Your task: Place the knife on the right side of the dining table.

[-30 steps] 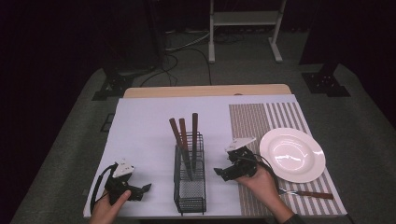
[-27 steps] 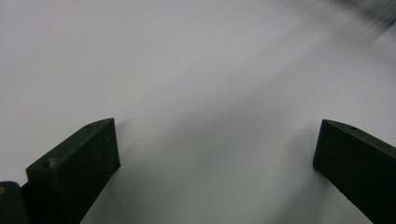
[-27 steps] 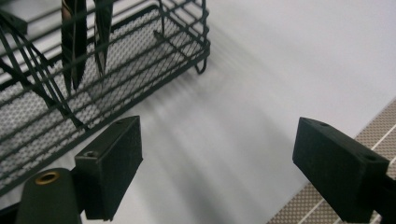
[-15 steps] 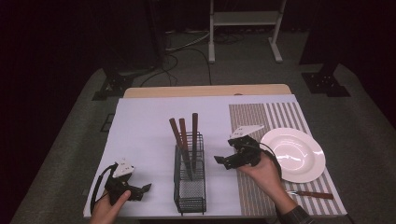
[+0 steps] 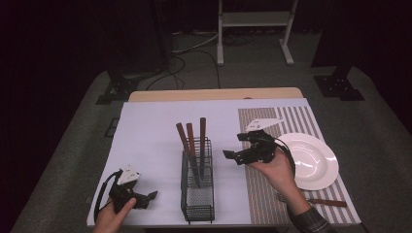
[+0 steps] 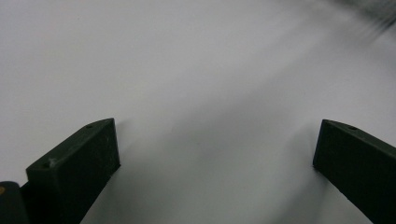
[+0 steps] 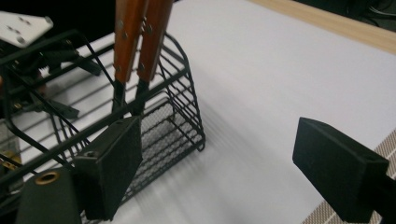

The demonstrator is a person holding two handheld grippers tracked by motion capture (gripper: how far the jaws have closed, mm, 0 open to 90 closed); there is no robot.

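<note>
A black wire basket (image 5: 197, 191) stands at the table's front centre, with three wooden-handled utensils (image 5: 193, 138) upright in it. My right gripper (image 5: 232, 156) hovers just right of the basket, raised off the table, open and empty. In the right gripper view the basket (image 7: 180, 116) and the wooden handles (image 7: 140, 32) lie beyond the left jaw. My left gripper (image 5: 151, 195) rests low at the front left of the table, open, with nothing between its jaws. In the left gripper view bare white cloth (image 6: 196, 93) lies between the jaws.
A white plate (image 5: 313, 162) sits on a striped placemat (image 5: 291, 121) at the right. A wooden-handled fork (image 5: 316, 200) lies on the mat in front of the plate. A pale cloth (image 5: 145, 131) covers the table.
My right gripper has risen and moved back from the table's front, staying beside the basket. The left gripper has stayed put.
</note>
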